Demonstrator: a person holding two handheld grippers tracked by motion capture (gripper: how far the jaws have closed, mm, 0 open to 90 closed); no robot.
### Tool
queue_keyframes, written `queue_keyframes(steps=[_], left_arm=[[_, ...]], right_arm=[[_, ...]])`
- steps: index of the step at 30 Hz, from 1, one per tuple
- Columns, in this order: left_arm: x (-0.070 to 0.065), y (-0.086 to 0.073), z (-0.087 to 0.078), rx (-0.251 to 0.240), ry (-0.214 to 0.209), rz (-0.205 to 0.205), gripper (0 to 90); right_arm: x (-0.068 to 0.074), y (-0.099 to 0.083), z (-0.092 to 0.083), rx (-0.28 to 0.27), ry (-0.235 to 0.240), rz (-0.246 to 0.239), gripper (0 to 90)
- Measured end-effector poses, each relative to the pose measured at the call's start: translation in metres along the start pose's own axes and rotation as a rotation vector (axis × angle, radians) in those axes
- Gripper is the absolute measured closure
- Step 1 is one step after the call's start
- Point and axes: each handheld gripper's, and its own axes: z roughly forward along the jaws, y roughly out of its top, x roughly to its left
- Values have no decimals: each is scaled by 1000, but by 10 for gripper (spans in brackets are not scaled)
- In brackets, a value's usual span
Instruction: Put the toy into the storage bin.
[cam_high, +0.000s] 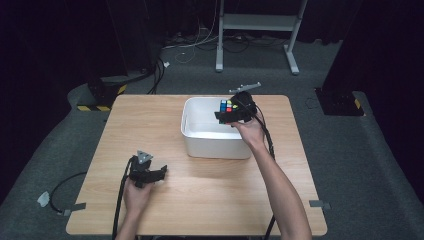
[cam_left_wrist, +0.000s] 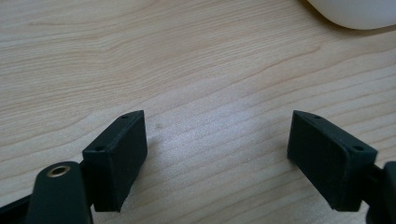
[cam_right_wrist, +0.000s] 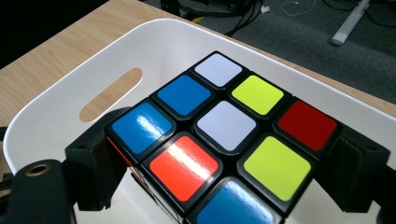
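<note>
A scrambled colour cube hangs over the right side of a white plastic bin, level with its rim. My right gripper is shut on the cube, one jaw on each side. Near the front left of the table my left gripper stands open just above the wood, with nothing between its fingers.
The bin has a slot handle in its wall and looks empty inside. A corner of the bin lies ahead of the left gripper. Cables hang off the table's left side. A desk frame stands beyond the table.
</note>
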Motion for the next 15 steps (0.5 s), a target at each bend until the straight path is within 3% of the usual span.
queue_keyframes(steps=[15], left_arm=[[0,0,0,0,0,0,200]], right_arm=[[-1,-7,-6,-7,-4,-2,138]])
